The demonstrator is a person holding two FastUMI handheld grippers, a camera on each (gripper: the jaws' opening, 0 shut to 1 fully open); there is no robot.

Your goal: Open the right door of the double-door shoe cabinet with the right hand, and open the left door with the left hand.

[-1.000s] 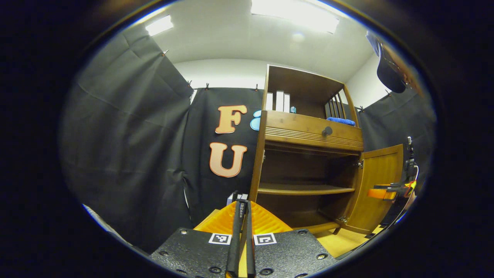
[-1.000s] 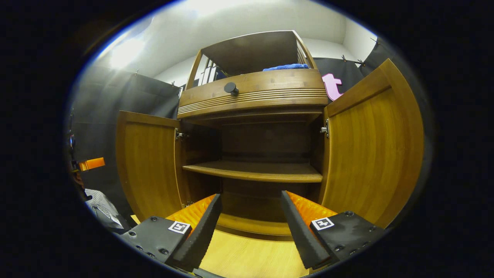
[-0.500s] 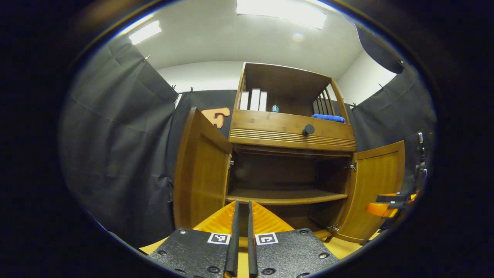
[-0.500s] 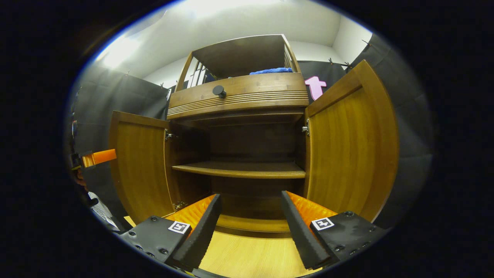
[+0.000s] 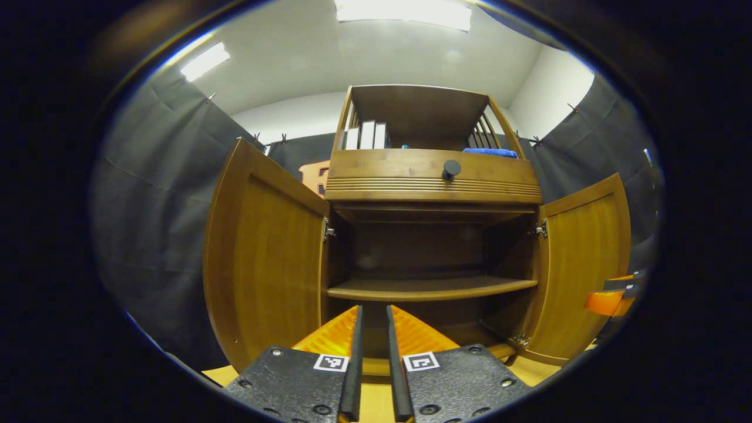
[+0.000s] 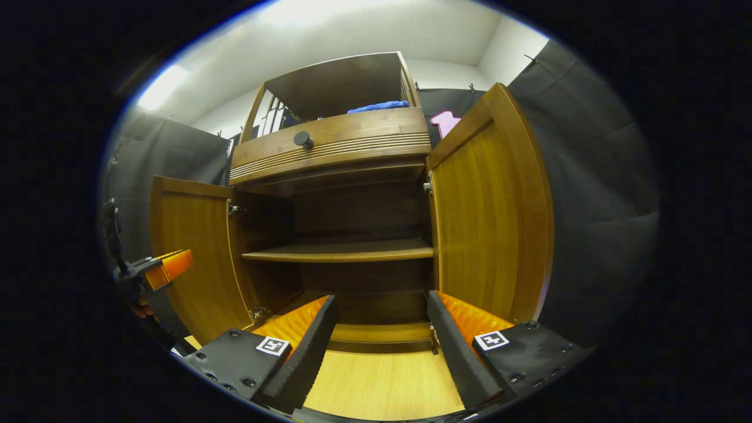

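The double-door shoe cabinet of warm brown wood [image 5: 432,182] stands straight ahead of both cameras, and both of its doors are swung wide: the left wooden door [image 5: 264,258] and the right wooden door [image 6: 487,211] each stand out from their hinges, baring the inner shelf [image 6: 341,252]. Judged from that, the task looks complete.

The left gripper [image 5: 376,364] hangs in front of the opening, its fingers nearly together with a slim gap and nothing between them. The right gripper [image 6: 382,346] is spread wide and empty, well clear of the right door.

The remaining risk is small: a door could drift back on its hinges, or a careless withdrawal could knock a door edge and swing it partly closed. The black round knob [image 5: 451,169] of the drawer above is not involved.
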